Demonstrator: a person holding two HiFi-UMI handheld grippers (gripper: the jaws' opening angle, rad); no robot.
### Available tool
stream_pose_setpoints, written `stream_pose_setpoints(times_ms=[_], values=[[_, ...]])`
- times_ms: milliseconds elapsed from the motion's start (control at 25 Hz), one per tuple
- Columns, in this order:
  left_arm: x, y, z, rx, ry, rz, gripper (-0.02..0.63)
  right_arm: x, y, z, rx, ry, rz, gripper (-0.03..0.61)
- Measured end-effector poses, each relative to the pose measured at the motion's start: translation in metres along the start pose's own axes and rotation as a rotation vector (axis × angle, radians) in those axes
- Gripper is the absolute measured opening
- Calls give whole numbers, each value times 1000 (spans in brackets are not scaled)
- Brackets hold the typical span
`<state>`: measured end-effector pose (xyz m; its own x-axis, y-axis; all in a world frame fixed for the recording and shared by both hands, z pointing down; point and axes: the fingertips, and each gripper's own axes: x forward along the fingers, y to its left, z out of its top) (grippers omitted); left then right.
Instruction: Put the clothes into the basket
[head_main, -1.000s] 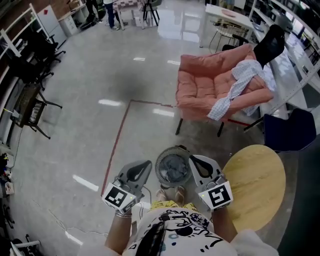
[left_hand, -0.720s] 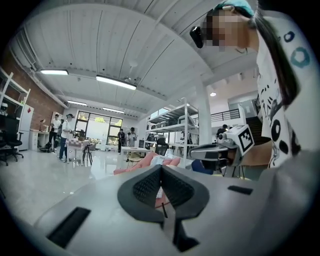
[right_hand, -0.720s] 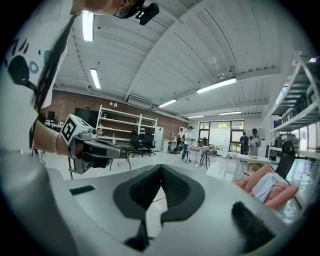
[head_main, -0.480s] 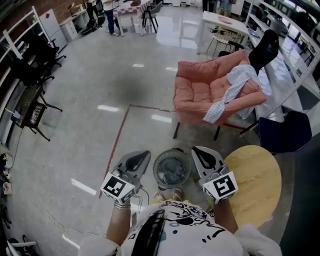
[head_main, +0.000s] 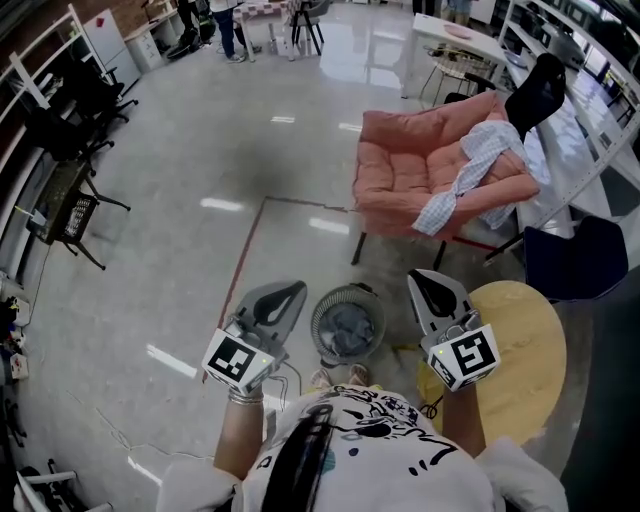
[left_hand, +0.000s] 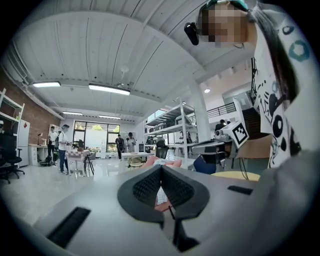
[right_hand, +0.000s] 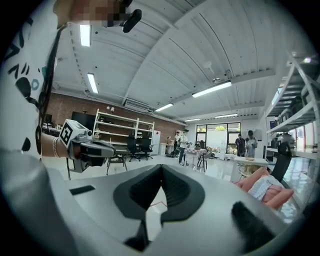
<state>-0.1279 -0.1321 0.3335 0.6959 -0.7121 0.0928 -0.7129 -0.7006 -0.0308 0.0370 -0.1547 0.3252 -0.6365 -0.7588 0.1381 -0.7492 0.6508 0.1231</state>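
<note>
One garment apparently in basket (head_main: 347, 325) (greyish); one shirt (head_main: 470, 170) waiting on chair (head_main: 400, 165). Left gripper (head_main: 288, 292), right gripper (head_main: 422, 280): jaws closed, empty.

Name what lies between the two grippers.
In the head view, the round basket, with grey cloth inside, stands on the floor between the left gripper and the right gripper.

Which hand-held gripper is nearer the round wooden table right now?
Right. The right hand-held gripper hangs at the left edge of the round wooden table; the left hand-held gripper is farther left, beyond the basket.
</note>
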Motion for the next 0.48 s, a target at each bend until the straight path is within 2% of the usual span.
stream_pose_setpoints(times_ms=[480], values=[[-5,39,10,25,-21,94,14,-5,-33,0,-10,-6,-36,28]])
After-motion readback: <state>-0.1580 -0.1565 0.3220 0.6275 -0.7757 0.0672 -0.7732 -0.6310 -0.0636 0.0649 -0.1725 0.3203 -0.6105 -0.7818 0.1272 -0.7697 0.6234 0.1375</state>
